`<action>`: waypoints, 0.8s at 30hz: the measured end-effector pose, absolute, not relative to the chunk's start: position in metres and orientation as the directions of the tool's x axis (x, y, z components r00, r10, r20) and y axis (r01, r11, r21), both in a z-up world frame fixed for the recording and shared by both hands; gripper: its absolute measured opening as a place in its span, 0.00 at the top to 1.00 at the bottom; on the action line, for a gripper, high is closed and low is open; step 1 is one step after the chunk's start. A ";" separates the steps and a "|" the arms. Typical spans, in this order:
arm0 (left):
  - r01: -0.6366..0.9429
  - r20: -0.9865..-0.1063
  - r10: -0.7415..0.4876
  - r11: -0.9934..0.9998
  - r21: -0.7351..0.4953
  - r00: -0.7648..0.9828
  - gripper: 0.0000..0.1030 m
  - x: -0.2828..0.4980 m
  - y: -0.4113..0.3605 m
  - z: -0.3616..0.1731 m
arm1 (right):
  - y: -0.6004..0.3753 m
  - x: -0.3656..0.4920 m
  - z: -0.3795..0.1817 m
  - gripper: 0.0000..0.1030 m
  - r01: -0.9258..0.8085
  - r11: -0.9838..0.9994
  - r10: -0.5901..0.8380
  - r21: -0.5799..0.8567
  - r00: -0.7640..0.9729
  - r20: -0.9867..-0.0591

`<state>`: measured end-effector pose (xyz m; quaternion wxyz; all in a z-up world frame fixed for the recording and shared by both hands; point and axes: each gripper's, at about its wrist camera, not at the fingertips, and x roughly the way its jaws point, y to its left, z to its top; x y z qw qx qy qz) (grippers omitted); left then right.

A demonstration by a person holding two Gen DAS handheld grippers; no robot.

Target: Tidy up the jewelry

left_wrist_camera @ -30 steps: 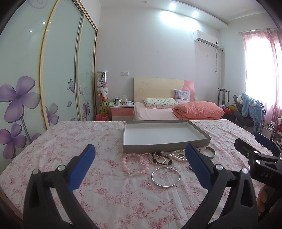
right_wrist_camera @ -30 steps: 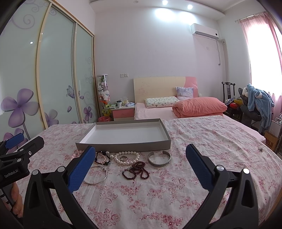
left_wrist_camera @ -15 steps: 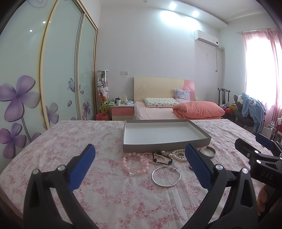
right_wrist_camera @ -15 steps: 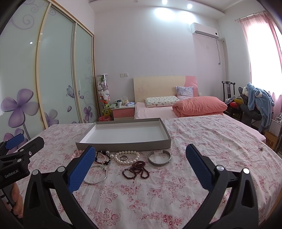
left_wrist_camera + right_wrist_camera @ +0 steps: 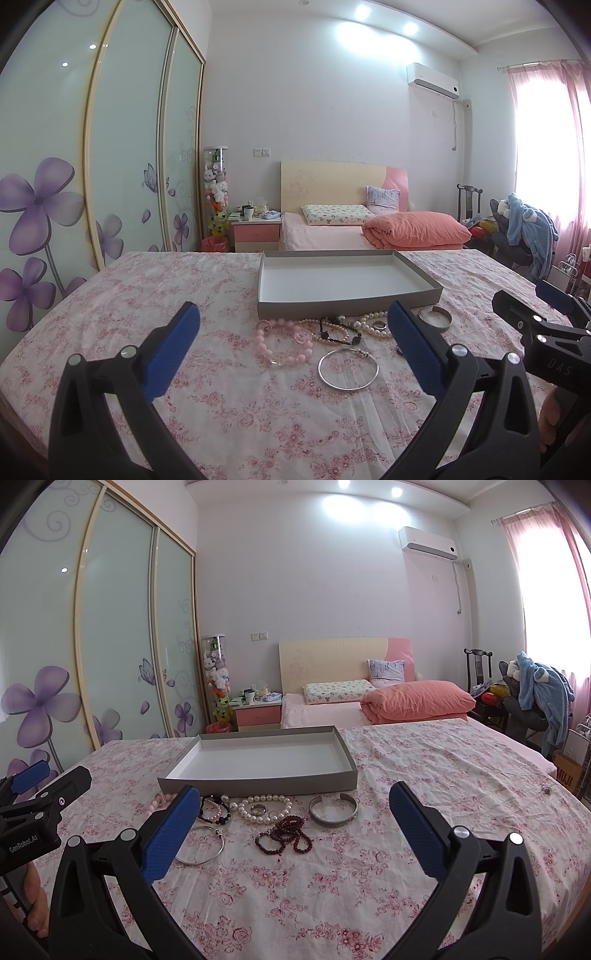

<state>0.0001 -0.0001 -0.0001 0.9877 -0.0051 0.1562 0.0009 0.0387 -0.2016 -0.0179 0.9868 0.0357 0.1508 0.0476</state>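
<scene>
The left gripper hovers with its jaws spread wide and nothing between them; the right gripper stands the same — wide apart, empty; both sit above the floral cloth, near its front edge, and the jewelry lies ahead of them in a loose row just in front of the grey tray. From the left wrist view the pink bead bracelet and the thin silver bangle show between the fingers; the pearl strand is partly cut off by the right-hand blue pad. From the right wrist view the dark red bead string and the wide silver cuff lie in the open between the fingers — the pink bracelet is mostly hidden behind the left-hand pad; a small ring rests inside the pearls, its detail too fine to make out.
</scene>
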 end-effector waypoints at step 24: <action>-0.030 -0.448 0.018 0.999 -0.020 0.894 0.04 0.031 0.005 -0.027 | -0.208 0.097 -0.054 0.02 -0.093 0.984 0.161 0.149 0.815 -0.557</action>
